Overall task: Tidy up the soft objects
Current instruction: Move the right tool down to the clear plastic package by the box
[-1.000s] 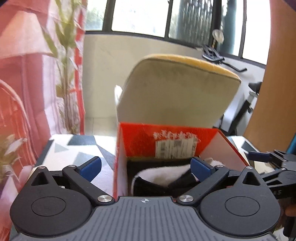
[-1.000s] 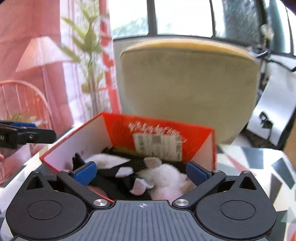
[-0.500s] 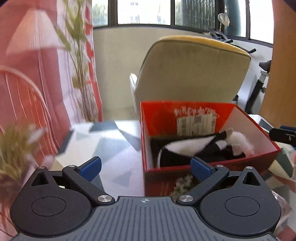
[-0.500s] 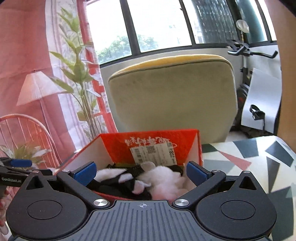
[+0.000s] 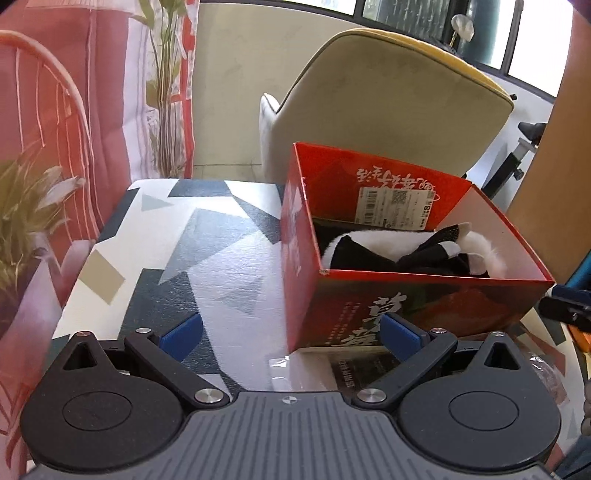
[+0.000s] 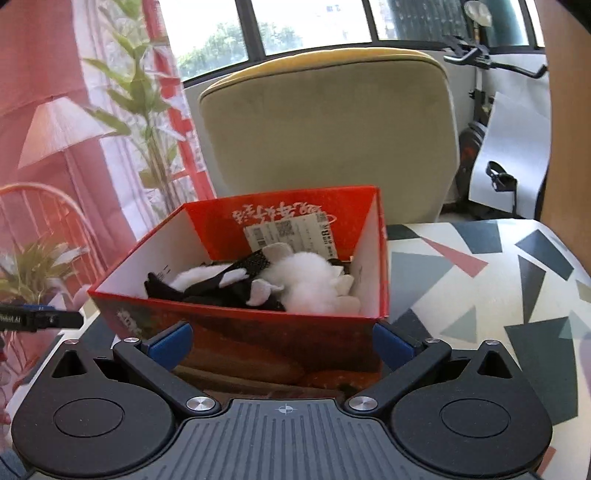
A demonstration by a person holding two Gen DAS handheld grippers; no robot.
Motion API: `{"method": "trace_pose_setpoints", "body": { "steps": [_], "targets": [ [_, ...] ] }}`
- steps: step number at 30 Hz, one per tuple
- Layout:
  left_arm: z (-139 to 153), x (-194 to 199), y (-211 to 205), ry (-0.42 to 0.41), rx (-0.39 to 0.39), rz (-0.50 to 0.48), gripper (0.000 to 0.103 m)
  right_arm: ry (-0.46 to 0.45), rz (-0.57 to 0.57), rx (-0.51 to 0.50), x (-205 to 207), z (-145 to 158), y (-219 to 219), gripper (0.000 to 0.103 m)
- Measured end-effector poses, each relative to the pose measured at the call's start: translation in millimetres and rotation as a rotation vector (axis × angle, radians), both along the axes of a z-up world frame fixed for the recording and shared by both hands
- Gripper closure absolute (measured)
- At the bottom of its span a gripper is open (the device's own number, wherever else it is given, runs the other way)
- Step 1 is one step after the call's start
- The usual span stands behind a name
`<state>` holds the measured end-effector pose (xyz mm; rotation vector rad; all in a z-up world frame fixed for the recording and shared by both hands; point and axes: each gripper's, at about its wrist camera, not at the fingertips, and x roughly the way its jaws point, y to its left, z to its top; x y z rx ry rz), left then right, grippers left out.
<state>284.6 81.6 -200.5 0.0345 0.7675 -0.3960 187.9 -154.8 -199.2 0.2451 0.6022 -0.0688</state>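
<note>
Your left gripper (image 5: 291, 330) and right gripper (image 6: 282, 341) both gape wide, holding nothing. The black-and-white plush items (image 6: 280, 278) lie inside the red box (image 6: 258, 339).

Bright daylight pours in from the windows (image 6: 310, 26) behind the chair, blowing their panes out to near white. A soft sheen of glare lies on the patterned table (image 5: 221, 280) ahead of my fingers. Both fisheye views bend strongly at the edges — corners go dark, and the plant (image 5: 26, 206) at my left blurs.
</note>
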Motion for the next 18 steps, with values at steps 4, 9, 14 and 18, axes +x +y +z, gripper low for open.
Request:
{"method": "trace_pose_setpoints", "body": {
  "steps": [4,9,14,18],
  "targets": [
    [-4,-4,-8,-0.018,0.037,-0.033,0.0,0.036,0.034,-0.012,2,-5,8,0.0],
    [-12,-4,-14,0.013,0.048,-0.086,0.008,0.115,0.074,0.028,5,-18,9,0.0],
    [-25,4,-18,0.107,0.058,-0.114,0.015,0.176,0.094,0.069,10,-30,7,0.0],
    [-34,8,-18,0.159,0.044,-0.14,0.02,0.218,0.116,0.092,16,-38,4,0.002]
  ]
}}
